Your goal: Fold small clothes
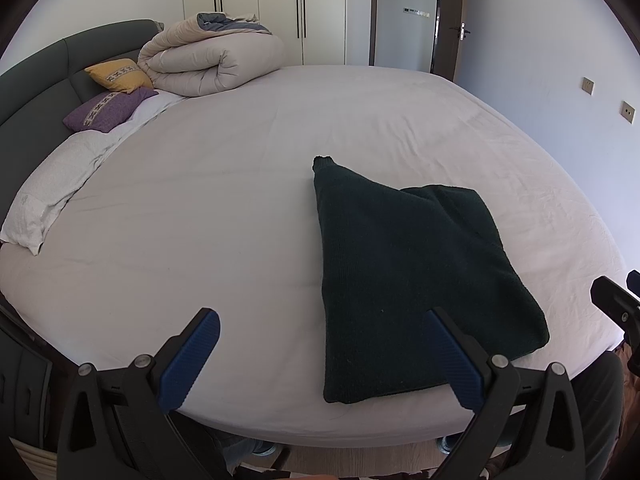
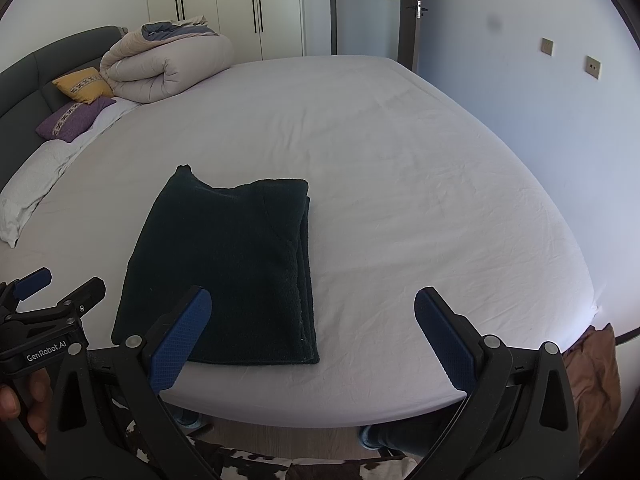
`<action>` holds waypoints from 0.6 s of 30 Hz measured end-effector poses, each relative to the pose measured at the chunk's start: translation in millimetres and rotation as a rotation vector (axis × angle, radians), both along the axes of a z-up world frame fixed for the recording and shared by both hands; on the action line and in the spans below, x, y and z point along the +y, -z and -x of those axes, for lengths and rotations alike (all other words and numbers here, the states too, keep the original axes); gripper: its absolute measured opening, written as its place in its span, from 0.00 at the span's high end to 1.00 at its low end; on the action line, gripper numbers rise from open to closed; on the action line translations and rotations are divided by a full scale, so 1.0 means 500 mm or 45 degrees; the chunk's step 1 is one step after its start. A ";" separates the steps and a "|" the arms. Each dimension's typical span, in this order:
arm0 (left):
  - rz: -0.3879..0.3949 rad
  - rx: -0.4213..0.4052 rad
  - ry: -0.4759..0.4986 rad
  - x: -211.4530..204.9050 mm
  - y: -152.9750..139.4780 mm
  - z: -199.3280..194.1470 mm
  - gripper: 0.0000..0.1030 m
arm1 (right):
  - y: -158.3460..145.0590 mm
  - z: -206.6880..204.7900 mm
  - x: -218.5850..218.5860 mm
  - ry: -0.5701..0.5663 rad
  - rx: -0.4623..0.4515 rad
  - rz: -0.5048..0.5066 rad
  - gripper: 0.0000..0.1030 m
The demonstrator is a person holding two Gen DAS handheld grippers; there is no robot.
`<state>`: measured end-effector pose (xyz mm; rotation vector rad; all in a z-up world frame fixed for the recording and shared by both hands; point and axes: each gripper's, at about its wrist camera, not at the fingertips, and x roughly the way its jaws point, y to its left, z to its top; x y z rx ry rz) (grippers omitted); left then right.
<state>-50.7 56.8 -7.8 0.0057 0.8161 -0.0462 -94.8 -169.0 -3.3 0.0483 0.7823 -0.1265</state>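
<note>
A dark green knitted garment (image 1: 412, 276) lies folded into a flat rectangle on the white bed sheet (image 1: 240, 200), near the bed's front edge. It also shows in the right wrist view (image 2: 228, 268). My left gripper (image 1: 324, 356) is open and empty, raised over the front edge just left of the garment, its right finger in front of the garment's near corner. My right gripper (image 2: 312, 336) is open and empty, raised over the front edge, to the right of the garment. The left gripper (image 2: 36, 304) also shows at the left edge of the right wrist view.
A rolled beige duvet (image 1: 212, 60), a yellow cushion (image 1: 118, 75), a purple cushion (image 1: 106, 110) and a white pillow (image 1: 52, 188) lie along the dark headboard (image 1: 36, 76) at the far left. A wardrobe and a door stand behind the bed.
</note>
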 end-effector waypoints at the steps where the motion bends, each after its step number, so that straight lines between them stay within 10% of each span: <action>1: -0.001 0.001 0.001 0.000 0.001 -0.001 0.00 | 0.000 0.000 0.001 0.000 0.000 0.000 0.00; 18: 0.000 0.006 0.005 0.005 0.010 0.001 0.00 | 0.007 -0.002 0.001 0.001 0.005 0.000 0.00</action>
